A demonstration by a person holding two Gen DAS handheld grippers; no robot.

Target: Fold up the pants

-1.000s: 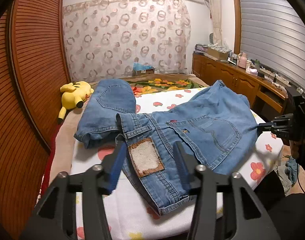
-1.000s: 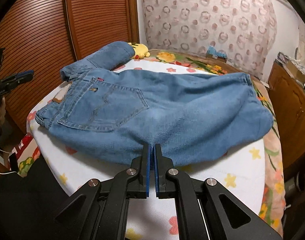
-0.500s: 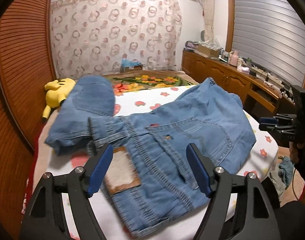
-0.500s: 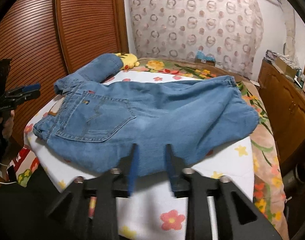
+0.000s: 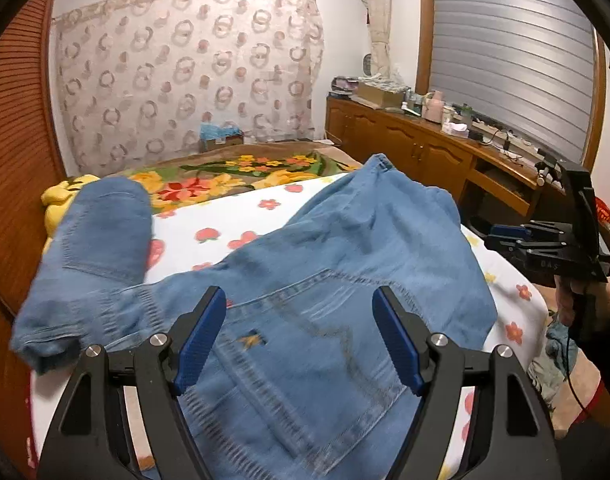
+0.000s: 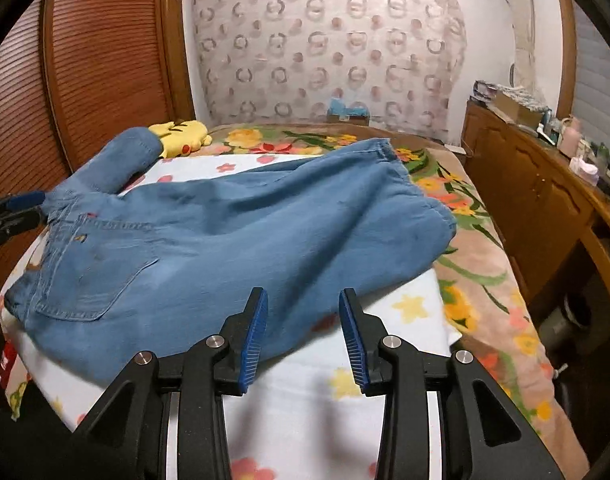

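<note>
Your left gripper (image 5: 299, 336) stood wide apart, its blue pads (image 5: 199, 342) spread over the seat of the jeans (image 5: 345, 264) with nothing pinched between them; its jaws had just been opening, and whether the pads brushed the denim could not be told through the blur. Your right gripper (image 6: 301, 332) was parted to a narrower gap, also just opened, released and empty, with the near edge of the jeans (image 6: 233, 248) showing between its pads (image 6: 253, 336) but not squeezed by them.

Around you, a yellow plush toy (image 6: 183, 136) lay at the far left of the bed (image 6: 409, 304), just behind the folded-back leg of the jeans. A blue box (image 5: 219, 134) sat by the patterned curtain (image 5: 185, 76) at the far end, and a wooden cabinet (image 6: 521, 196) crowded with small items ran along the right side. Nothing lay between either gripper and the denim.

The jeans lay back-side up across the flowered white sheet, waistband toward your left gripper, one leg stretched away toward the cabinet side and the other doubled back toward the plush toy. Your right gripper hung at the near edge of the stretched leg, below the seat.
</note>
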